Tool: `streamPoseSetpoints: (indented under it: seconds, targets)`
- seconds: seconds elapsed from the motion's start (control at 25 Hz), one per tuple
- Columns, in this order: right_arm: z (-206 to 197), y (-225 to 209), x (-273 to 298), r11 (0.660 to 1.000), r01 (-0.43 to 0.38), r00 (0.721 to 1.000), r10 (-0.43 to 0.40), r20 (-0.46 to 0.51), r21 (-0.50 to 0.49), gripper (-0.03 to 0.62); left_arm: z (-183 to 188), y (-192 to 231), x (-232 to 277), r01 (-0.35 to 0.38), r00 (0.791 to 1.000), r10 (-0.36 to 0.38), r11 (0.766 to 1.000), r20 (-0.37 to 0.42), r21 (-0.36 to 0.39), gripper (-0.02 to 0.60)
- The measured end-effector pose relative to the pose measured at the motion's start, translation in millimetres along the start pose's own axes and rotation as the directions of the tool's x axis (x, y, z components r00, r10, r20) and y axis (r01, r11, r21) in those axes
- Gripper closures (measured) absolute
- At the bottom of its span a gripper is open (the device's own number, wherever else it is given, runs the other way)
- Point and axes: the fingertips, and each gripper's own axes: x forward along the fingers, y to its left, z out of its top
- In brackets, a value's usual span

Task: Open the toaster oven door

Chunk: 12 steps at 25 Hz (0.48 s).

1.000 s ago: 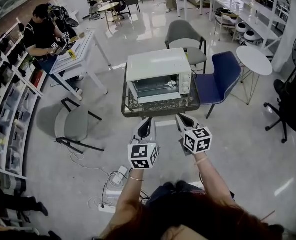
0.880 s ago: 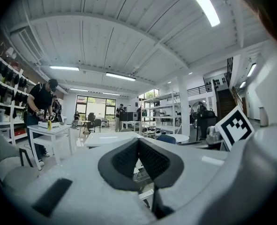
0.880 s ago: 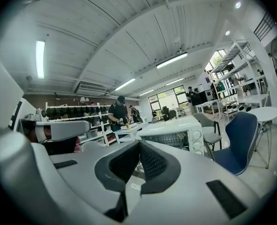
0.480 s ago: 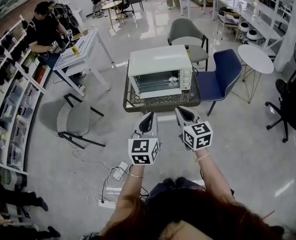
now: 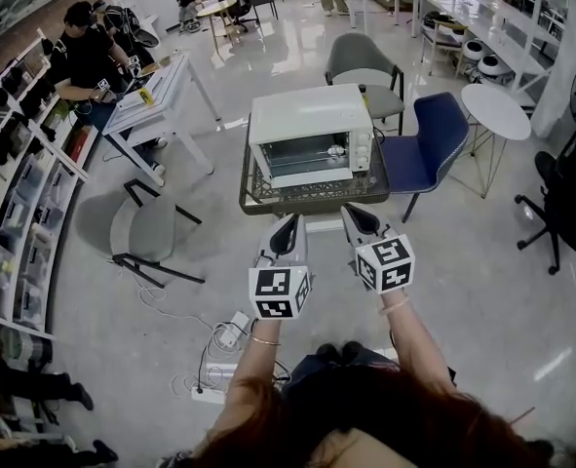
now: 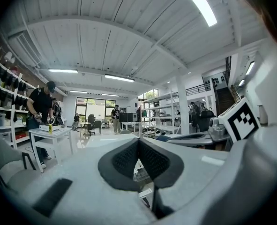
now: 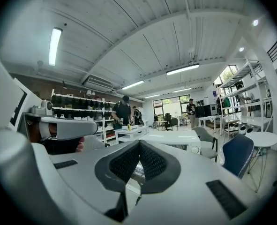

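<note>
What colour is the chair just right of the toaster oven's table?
The chair is dark blue; the head view shows it best.

Head view steeply down; both gripper views level, toward the shared toaster oven (image 5: 310,130).

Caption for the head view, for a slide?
Left claw and right claw, both shut, poised short of the closed toaster oven on a small table.

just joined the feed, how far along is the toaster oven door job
Done: nothing yet; the door of the toaster oven looks shut. In hand: the left tongs and right tongs are both shut and empty, held side by side short of the table, touching nothing. Left: reach the door, grip it and pull it open.
</note>
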Motion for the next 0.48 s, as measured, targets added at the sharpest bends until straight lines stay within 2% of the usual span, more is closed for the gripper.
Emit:
streamPoseSetpoints:
  seconds: [0.48]
  targets:
    - [5.6, -1.4, -9.2, 1.0, 0.022, 1.0, -0.022, 0.009, -0.019, 0.592, -3.2, 3.4, -4.3, 0.005, 1.0, -0.005, 1.0, -0.007, -0.001, 0.569]
